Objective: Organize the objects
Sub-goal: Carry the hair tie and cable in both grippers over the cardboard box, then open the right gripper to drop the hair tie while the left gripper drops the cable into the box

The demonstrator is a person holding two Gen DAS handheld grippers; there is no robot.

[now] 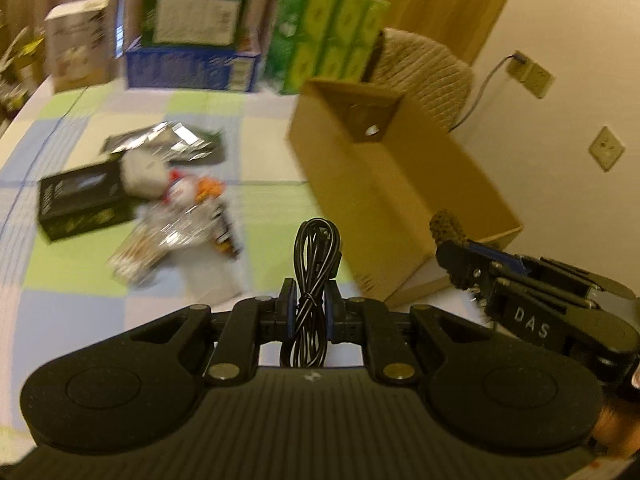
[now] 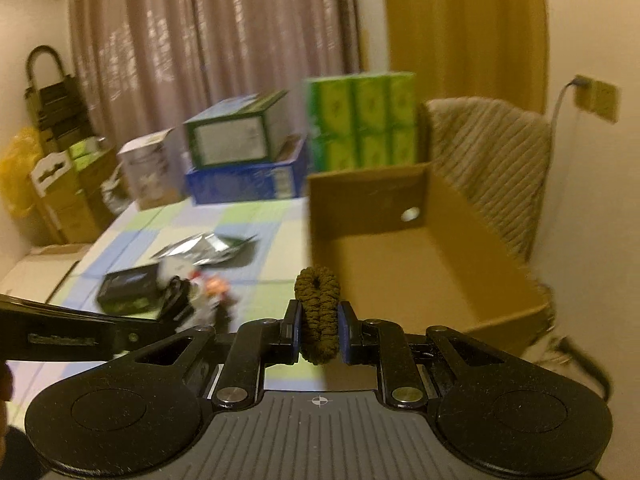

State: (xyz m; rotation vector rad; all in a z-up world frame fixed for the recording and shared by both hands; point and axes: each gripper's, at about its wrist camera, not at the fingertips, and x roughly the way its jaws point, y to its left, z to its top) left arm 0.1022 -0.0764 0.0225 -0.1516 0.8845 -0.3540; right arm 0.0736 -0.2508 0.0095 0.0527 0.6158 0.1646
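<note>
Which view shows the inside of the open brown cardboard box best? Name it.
Right wrist view: the open brown cardboard box shows its bare floor and holed end wall. Left wrist view shows mostly the outer side and little interior.

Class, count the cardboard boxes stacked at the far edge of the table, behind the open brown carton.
3: a white box at left, a blue box in the middle, a green-framed box stacked on it. Others may be hidden.

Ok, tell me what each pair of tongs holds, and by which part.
Left tongs: coiled black cable, pinched across the bundle's middle. Right tongs: brown scrunchie, squeezed flat across its lower half.
</note>
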